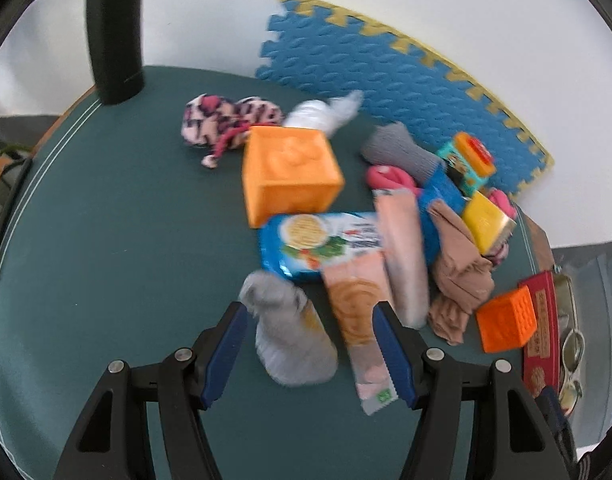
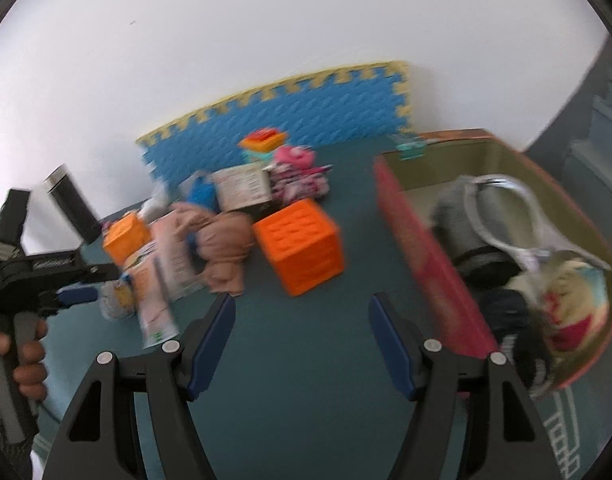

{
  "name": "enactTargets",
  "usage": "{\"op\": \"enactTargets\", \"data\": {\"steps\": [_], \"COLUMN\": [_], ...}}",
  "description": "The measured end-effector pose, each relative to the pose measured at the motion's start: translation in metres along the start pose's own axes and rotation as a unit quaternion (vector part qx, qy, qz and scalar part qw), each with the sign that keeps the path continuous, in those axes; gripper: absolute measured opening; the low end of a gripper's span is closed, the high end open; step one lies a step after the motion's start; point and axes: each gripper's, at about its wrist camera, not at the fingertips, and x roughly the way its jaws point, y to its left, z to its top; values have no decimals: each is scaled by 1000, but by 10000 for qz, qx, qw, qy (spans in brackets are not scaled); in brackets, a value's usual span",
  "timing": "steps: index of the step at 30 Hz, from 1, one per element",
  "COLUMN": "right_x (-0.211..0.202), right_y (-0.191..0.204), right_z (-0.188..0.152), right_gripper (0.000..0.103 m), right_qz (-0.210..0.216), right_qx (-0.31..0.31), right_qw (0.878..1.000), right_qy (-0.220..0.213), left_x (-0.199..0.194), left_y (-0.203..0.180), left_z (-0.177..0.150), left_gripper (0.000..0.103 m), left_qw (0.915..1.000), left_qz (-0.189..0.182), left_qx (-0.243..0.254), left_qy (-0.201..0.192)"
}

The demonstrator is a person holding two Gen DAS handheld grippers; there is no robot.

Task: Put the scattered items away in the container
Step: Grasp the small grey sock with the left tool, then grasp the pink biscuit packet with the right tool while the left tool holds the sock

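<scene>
My left gripper point(image 1: 310, 354) is open and points down at the pile on the green table mat point(image 1: 106, 240). A grey sock point(image 1: 290, 340) lies between its blue pads without being pressed. A pink snack packet point(image 1: 362, 320) lies close to the right-hand pad. Beyond them are a blue biscuit packet point(image 1: 318, 244) and a large orange cube point(image 1: 290, 176). My right gripper point(image 2: 298, 344) is open above bare mat, with nothing between its fingers. A small orange cube point(image 2: 300, 246) sits just ahead of it. The red cardboard box point(image 2: 422, 264) stands to its right and holds socks and goggles.
A black tumbler point(image 1: 114, 36) stands at the far left corner. A blue foam tile point(image 1: 386, 72) leans on the wall. Tan stockings point(image 1: 458, 276), a yellow block point(image 1: 486, 220) and a pink patterned sock point(image 1: 226, 120) lie in the pile. A hand point(image 2: 26, 356) holds the left gripper's handle.
</scene>
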Motion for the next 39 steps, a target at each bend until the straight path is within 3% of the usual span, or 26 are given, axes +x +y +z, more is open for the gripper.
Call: {"op": "enactTargets", "data": {"steps": [8, 23, 25, 27, 34, 39], "right_x": [24, 36, 38, 40, 50, 58], "right_y": [41, 50, 53, 55, 68, 83], "right_z": [-3, -8, -9, -8, -8, -8], "right_gripper": [73, 73, 73, 73, 73, 73], "right_qz": [524, 519, 518, 526, 592, 726], "right_qx": [-376, -468, -497, -533, -648, -842], "right_qw": [9974, 9960, 9957, 9954, 9938, 9910], "right_qy": [316, 558, 581, 604, 681, 750], "left_x": [11, 24, 24, 26, 23, 9], "left_y": [18, 8, 9, 13, 23, 25], "left_z": [-3, -12, -11, -8, -7, -8], "left_gripper": [66, 67, 62, 42, 40, 40], "left_qw": [9998, 9994, 9994, 9994, 9990, 9995], "left_qz": [80, -14, -6, -76, -329, -187], "left_qx": [-59, 331, 351, 322, 255, 265], "left_qy": [153, 35, 20, 57, 161, -61]}}
